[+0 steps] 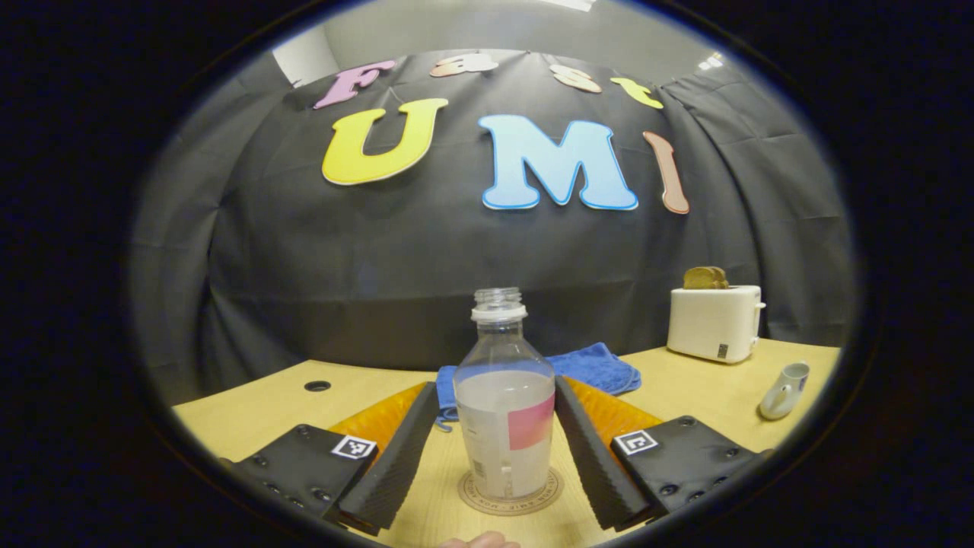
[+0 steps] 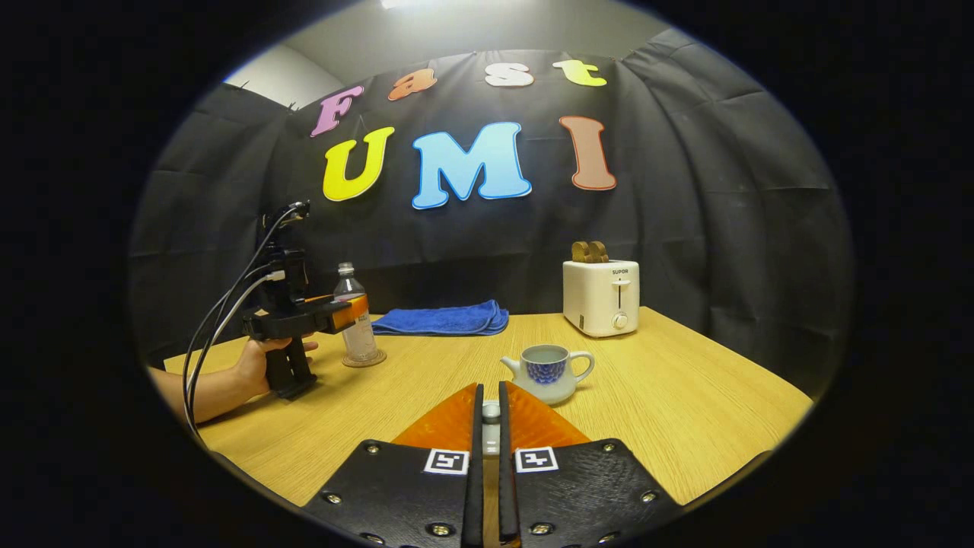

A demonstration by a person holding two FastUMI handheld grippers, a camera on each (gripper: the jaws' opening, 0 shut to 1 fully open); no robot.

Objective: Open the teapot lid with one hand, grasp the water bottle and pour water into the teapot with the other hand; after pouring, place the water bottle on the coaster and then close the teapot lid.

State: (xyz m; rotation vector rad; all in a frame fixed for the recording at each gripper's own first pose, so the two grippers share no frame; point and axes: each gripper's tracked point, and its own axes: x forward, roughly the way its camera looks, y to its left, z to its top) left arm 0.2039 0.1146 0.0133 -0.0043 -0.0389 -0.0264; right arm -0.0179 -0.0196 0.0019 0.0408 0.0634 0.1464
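A clear water bottle (image 1: 505, 411), uncapped and part full, stands upright on a round coaster (image 1: 511, 498). My left gripper (image 1: 498, 388) is open around it, one finger on each side, with a thin gap showing on the left. In the right gripper view that bottle (image 2: 351, 304) and the left gripper (image 2: 354, 310) stand at the table's left, held by a hand (image 2: 255, 365). The white teapot (image 2: 549, 371) with a blue pattern sits lidless mid-table, and it also appears at far right as the teapot (image 1: 784, 390). My right gripper (image 2: 491, 392) is shut on the small teapot lid (image 2: 491, 415), held in front of the pot.
A white toaster (image 2: 601, 297) with bread in its slots stands at the back right, also seen as the toaster (image 1: 715, 323). A folded blue towel (image 2: 441, 320) lies by the back wall behind the bottle. The wooden table (image 2: 685, 396) has a cable hole (image 1: 317, 386).
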